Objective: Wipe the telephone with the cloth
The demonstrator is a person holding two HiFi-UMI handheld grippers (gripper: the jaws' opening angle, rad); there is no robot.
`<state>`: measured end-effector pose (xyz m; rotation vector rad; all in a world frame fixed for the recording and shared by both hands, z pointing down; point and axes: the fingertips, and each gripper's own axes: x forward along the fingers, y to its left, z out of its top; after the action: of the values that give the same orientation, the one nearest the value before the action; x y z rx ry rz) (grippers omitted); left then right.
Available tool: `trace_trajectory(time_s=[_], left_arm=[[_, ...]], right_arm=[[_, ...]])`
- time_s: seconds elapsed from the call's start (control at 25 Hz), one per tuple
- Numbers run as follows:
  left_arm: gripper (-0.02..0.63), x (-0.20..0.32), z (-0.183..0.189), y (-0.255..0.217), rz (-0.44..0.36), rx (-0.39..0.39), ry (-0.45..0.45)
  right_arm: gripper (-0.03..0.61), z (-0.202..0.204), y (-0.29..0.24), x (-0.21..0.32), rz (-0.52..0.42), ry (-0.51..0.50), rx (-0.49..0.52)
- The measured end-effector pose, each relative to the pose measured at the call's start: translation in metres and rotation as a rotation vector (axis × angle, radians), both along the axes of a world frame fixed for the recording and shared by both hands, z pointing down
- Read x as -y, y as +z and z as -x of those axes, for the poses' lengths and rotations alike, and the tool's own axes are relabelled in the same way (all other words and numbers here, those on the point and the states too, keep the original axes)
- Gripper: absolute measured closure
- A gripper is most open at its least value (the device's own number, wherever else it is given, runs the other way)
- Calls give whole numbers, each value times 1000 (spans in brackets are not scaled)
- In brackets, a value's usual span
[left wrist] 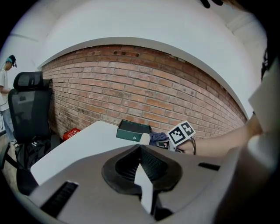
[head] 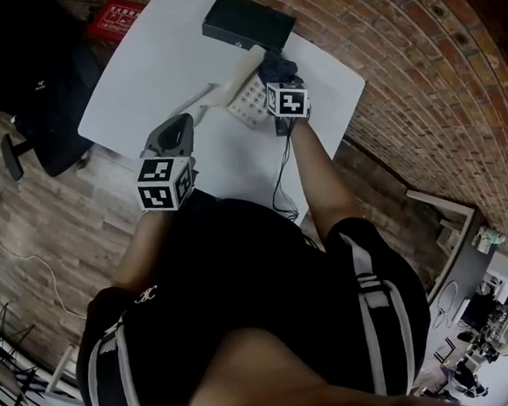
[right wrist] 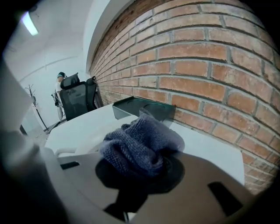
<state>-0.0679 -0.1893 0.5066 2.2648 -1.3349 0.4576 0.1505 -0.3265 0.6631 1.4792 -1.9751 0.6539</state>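
Right gripper is clamped on a bunched-up blue-grey cloth, and the wad sticks out past the jaws. It's sitting over the far end of the telephone, though I can't really tell if the cloth is actually touching it. The phone is a pale one, sitting on the white table near the edge that runs along the brick wall, just in front of a dark box at that same edge. Its handset lies across it, pointing toward the table's middle.

Left gripper hangs over the near edge of the table, well apart from the phone, with its jaws closed together and nothing in them. A black cable runs off the near edge below the right gripper. A black office chair stands on the floor beyond the table's left corner.
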Motion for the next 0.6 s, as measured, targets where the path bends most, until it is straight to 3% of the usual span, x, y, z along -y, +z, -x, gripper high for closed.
trace_trajectory(time_s=[0.4, 0.6], left_arm=[[620, -4, -11, 2, 0, -10, 35], [621, -5, -11, 2, 3, -13, 34]], right_arm=[[525, 43, 13, -36, 23, -162, -40], [525, 64, 20, -58, 70, -240, -1]])
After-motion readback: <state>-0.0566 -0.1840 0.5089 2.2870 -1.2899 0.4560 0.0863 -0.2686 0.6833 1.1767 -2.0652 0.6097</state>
